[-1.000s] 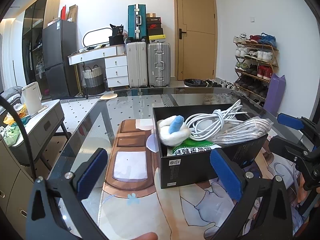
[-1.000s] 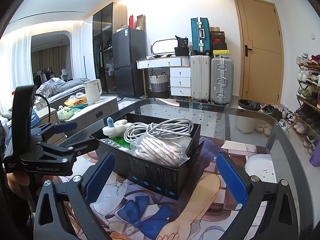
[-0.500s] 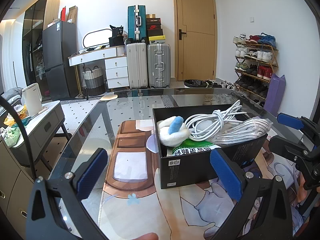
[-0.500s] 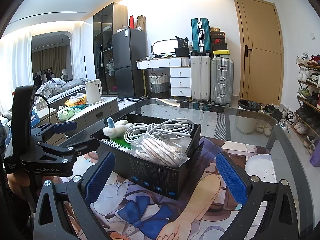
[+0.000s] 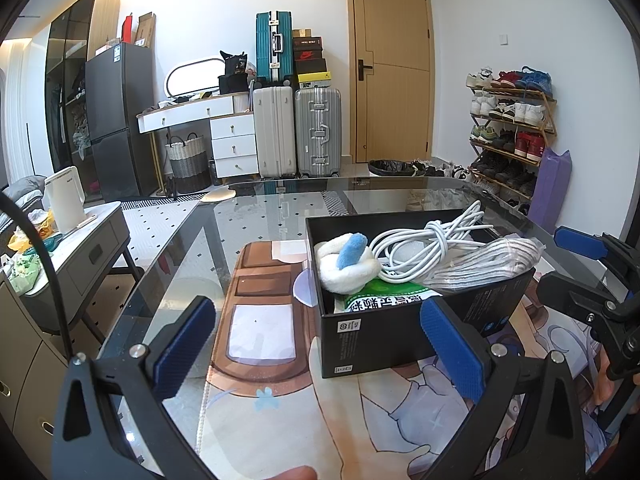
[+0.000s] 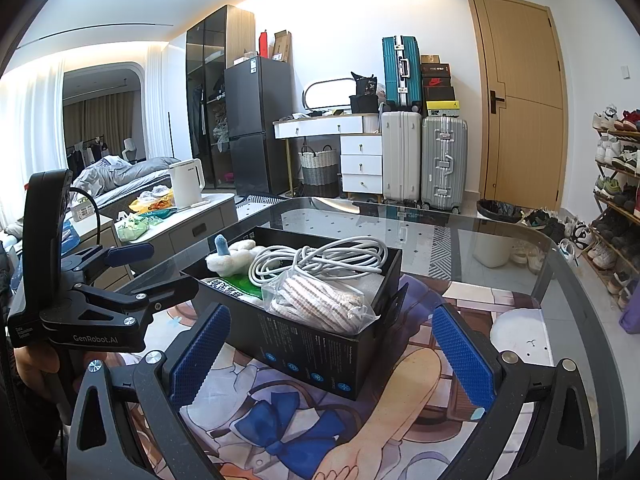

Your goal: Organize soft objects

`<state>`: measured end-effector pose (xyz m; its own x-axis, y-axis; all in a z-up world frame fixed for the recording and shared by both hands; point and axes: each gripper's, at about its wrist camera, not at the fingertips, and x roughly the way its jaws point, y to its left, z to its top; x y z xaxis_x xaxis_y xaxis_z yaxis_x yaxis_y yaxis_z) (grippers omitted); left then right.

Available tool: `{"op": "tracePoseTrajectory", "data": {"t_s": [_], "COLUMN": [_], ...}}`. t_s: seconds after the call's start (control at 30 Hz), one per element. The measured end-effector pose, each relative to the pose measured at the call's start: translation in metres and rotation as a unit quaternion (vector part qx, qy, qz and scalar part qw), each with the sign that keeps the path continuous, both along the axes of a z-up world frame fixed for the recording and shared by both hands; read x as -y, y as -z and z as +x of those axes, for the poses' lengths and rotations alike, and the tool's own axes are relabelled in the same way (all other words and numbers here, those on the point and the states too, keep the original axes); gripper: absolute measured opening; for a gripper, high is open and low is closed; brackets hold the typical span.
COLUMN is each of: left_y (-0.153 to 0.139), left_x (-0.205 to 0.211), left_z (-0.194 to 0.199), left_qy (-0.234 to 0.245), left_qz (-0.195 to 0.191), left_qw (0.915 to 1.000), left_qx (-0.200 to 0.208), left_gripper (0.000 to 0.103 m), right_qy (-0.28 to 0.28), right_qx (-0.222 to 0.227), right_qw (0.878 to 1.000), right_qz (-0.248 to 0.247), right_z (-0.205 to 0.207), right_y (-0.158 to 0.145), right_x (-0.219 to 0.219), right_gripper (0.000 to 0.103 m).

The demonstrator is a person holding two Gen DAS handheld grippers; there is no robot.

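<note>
A black box (image 5: 404,332) (image 6: 304,344) sits on a printed mat on the glass table. It holds a white plush with a blue tip (image 5: 346,266) (image 6: 232,254), a coiled white cable (image 5: 424,246) (image 6: 320,258), a bagged striped cloth (image 5: 486,260) (image 6: 316,300) and a green packet (image 5: 384,296) (image 6: 236,284). My left gripper (image 5: 320,352) is open and empty, short of the box's near left corner. My right gripper (image 6: 330,354) is open and empty, in front of the box's near side. Each gripper shows in the other's view, left (image 6: 108,304) and right (image 5: 592,280).
The glass table's far edge (image 5: 360,184) lies behind the box. The printed mat (image 5: 264,332) (image 6: 440,364) covers the near part. A side table with a white kettle (image 6: 186,184) stands to the left. Suitcases (image 5: 298,132), a door and a shoe rack (image 5: 512,128) line the walls.
</note>
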<state>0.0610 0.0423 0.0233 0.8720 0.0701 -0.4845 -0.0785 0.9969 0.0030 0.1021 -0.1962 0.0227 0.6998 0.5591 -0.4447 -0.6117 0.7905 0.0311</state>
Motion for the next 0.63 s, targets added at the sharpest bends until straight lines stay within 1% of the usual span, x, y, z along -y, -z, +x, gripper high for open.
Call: {"op": "tracePoseTrajectory", "data": {"t_s": [0.3, 0.47, 0.63], "left_y": [0.0009, -0.0040, -0.0070], "left_x": [0.0000, -0.0013, -0.0080], "left_z": [0.0001, 0.0032, 0.0067], "left_qy": [0.000, 0.001, 0.005], "left_qz": [0.001, 0.005, -0.007], "left_qw": [1.0000, 1.0000, 0.9999], "left_qx": [-0.001, -0.006, -0.010], "left_gripper": [0.103, 0.103, 0.103], "right_qy": [0.001, 0.002, 0.002], "right_qx": [0.000, -0.001, -0.001], "right_qw": [1.000, 1.000, 1.000], "right_qz": [0.000, 0.003, 0.002], "right_z": [-0.0001, -0.0006, -0.0015], "right_y": [0.0002, -0.0012, -0.0014], "right_x": [0.0002, 0.0006, -0.0001], "right_gripper": [0.102, 0.102, 0.102]}}
